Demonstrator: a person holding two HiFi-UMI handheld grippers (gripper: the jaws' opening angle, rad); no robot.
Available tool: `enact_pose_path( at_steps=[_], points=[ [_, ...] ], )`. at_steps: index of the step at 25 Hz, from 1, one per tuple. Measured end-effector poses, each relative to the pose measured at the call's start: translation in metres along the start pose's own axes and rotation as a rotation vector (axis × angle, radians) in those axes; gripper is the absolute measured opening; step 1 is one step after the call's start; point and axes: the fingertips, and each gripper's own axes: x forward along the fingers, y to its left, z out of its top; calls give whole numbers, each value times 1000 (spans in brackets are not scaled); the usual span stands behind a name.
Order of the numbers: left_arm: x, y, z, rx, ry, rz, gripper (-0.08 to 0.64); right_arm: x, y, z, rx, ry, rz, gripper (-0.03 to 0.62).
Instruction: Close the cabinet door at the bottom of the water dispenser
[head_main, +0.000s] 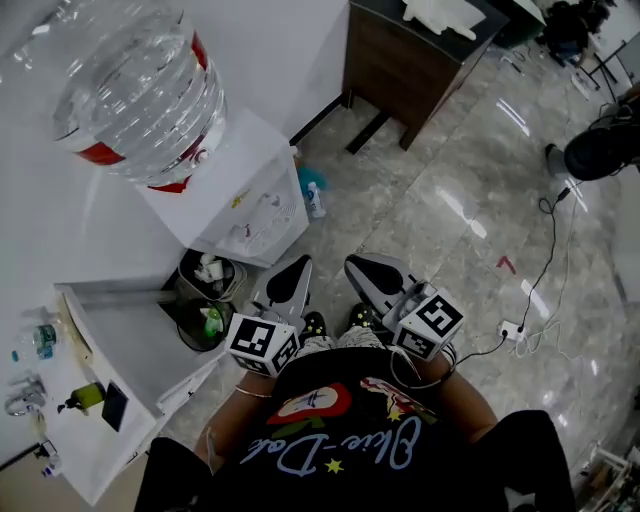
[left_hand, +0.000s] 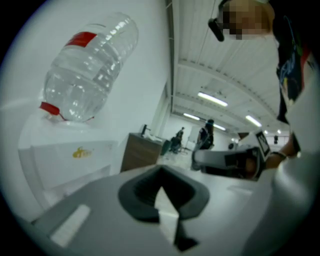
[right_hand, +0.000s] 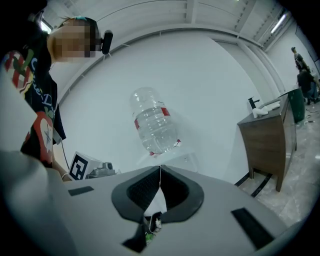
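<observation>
- One white cabinet door (head_main: 120, 345) stands swung wide open at the foot of the water dispenser (head_main: 250, 205), reaching out toward the person at the lower left of the head view.
- Behind the open door, the bottom compartment shows what look like two dark round bins (head_main: 205, 295), with white and green items in them; the view is too small to be sure.
- Above, a large clear water bottle (head_main: 140, 90) with a red band sits neck-down on the dispenser's top.
- On the marble floor (head_main: 450, 200), a small blue-and-white bottle (head_main: 313, 197) stands just beside the dispenser's right side.
- The left gripper (head_main: 300, 265) is held low in front of the person, near the free edge of the door but apart from it. Its own view shows the two jaws pressed together at the tips with nothing clamped between them.
- The right gripper (head_main: 357, 263) hovers just beside the left one, over the floor and well apart from the door. Its jaws are likewise closed tip to tip, gripping nothing.
- Both grippers point away from the person, roughly toward the dispenser, and the water bottle shows beyond the jaws in each gripper view.
- Farther right, at the top, a dark wooden cabinet (head_main: 400, 60) stands against the wall.
- At the right, a white power strip (head_main: 510, 328) lies on the floor with a black cable (head_main: 550, 250) trailing from it.
</observation>
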Motion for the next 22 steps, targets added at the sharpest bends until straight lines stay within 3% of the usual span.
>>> enact_pose_path(
  at_steps=[7, 10, 22],
  points=[
    [-29, -6, 21, 16, -48, 12, -2, -5, 27, 21, -7, -26, 33, 15],
    [-29, -2, 21, -23, -64, 17, -2, -5, 23, 19, 25, -24, 30, 15],
    [-54, 19, 13, -24, -86, 52, -2, 1, 33, 13, 23, -31, 44, 15]
  ],
)
